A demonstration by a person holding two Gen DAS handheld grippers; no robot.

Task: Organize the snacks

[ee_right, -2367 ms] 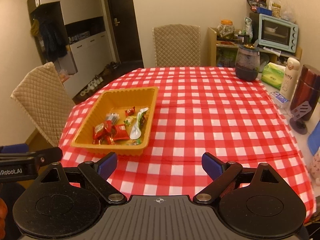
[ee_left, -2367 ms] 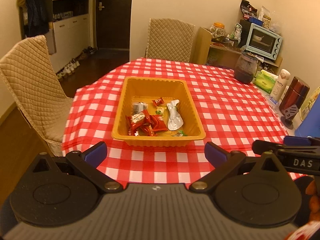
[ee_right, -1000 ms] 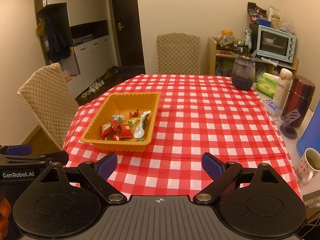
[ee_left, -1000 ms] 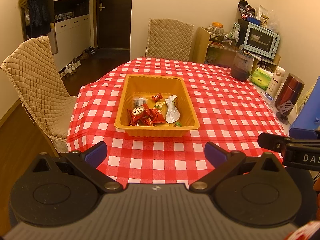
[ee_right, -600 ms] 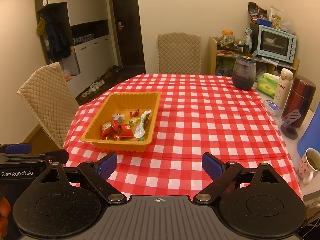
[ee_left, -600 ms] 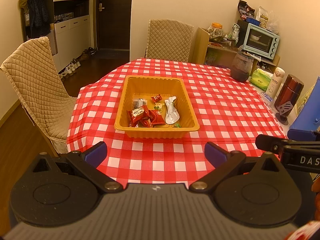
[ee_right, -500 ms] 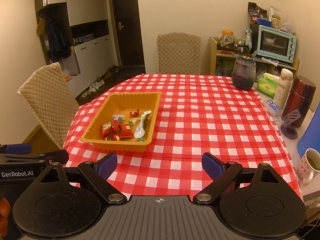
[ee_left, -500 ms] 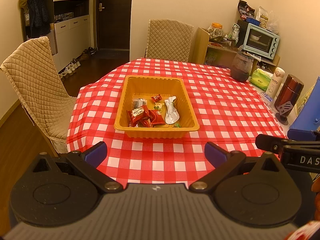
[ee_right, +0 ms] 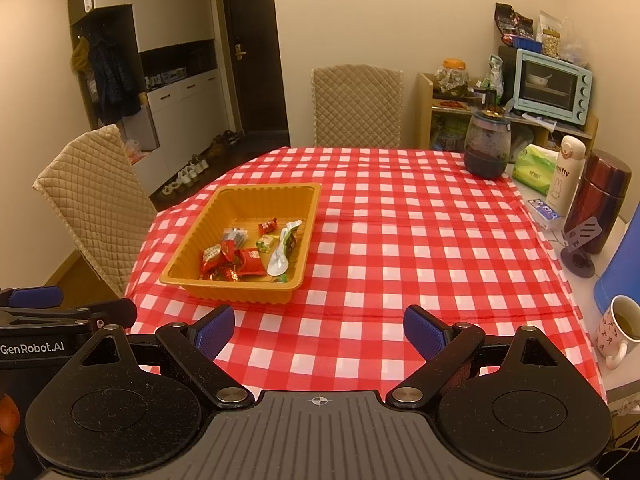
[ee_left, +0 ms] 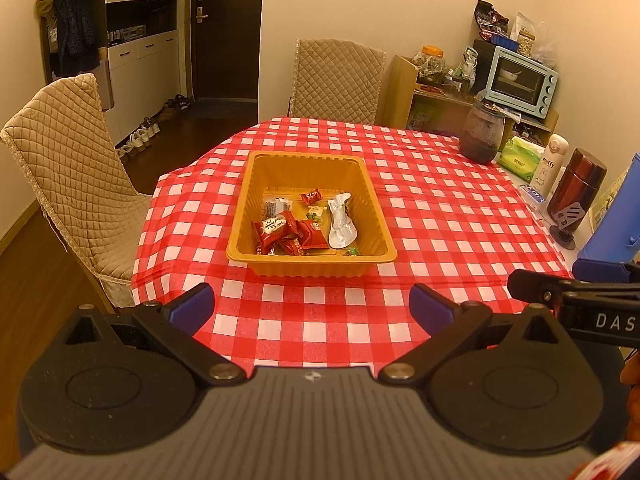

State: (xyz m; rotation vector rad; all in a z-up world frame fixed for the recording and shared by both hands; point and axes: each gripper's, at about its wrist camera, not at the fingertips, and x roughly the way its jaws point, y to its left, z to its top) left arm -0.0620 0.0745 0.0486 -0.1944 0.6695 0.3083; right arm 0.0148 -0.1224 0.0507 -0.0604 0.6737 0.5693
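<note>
Both tools sitting spread, empty: left tool facing tray near edge, right tool facing bare counter.

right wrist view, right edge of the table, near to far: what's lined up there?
Mug → blue container → dark red flask → white miffy bottle → green tissue pack → dark glass jar.

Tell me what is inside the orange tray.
The orange tray holds red snack packets, a silver pouch and small candies. Anything beneath them is hidden.
</note>
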